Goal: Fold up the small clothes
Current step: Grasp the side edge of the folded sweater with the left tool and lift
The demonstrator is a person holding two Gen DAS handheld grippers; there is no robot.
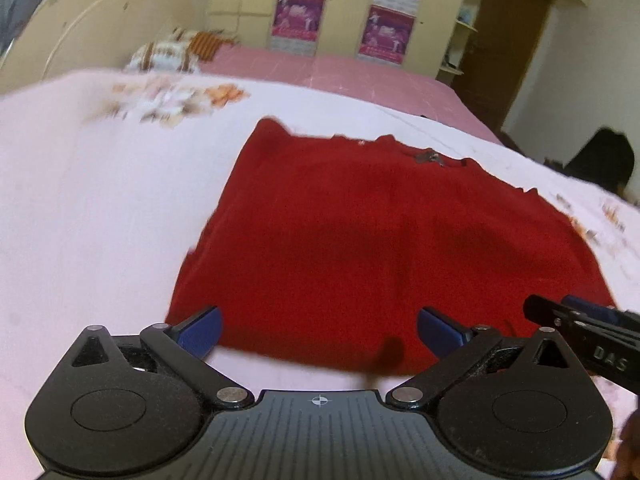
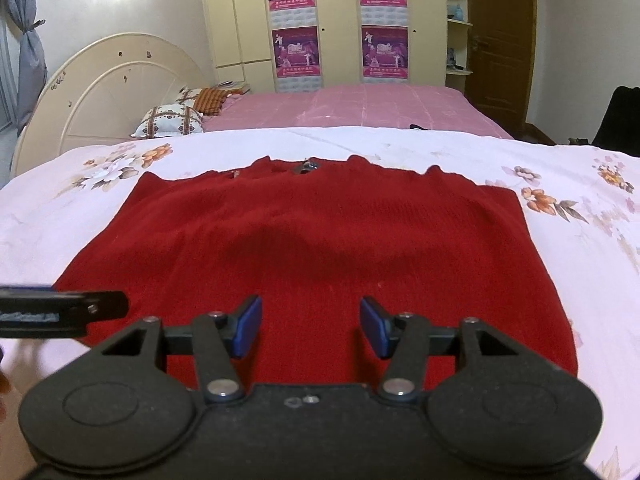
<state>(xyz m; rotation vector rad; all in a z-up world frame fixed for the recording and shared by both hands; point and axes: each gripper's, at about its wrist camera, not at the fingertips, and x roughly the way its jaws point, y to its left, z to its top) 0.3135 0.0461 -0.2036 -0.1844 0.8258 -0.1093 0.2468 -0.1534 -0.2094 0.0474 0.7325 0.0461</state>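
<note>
A red knitted garment [image 1: 360, 240] lies flat on the white flowered bedsheet [image 1: 100, 200], its neckline at the far side. My left gripper [image 1: 319, 334] hovers over the garment's near left edge, jaws wide open with nothing between the blue pads. In the right wrist view the same garment [image 2: 320, 240] spreads out ahead. My right gripper [image 2: 312, 324] stands over its near hem, about half open, the pads clear of the cloth. The two grippers are side by side: the right gripper's fingers [image 1: 560, 314] show at the right edge, the left gripper's fingers [image 2: 80, 308] at the left edge.
The flowered sheet [image 2: 560, 208] reaches past the garment on all sides. Behind it lie a pink bed [image 2: 360, 108], pillows [image 2: 168, 120] and a cream round headboard [image 2: 112, 88]. A wardrobe with posters [image 2: 296, 52] and a brown door [image 2: 500, 40] stand at the back.
</note>
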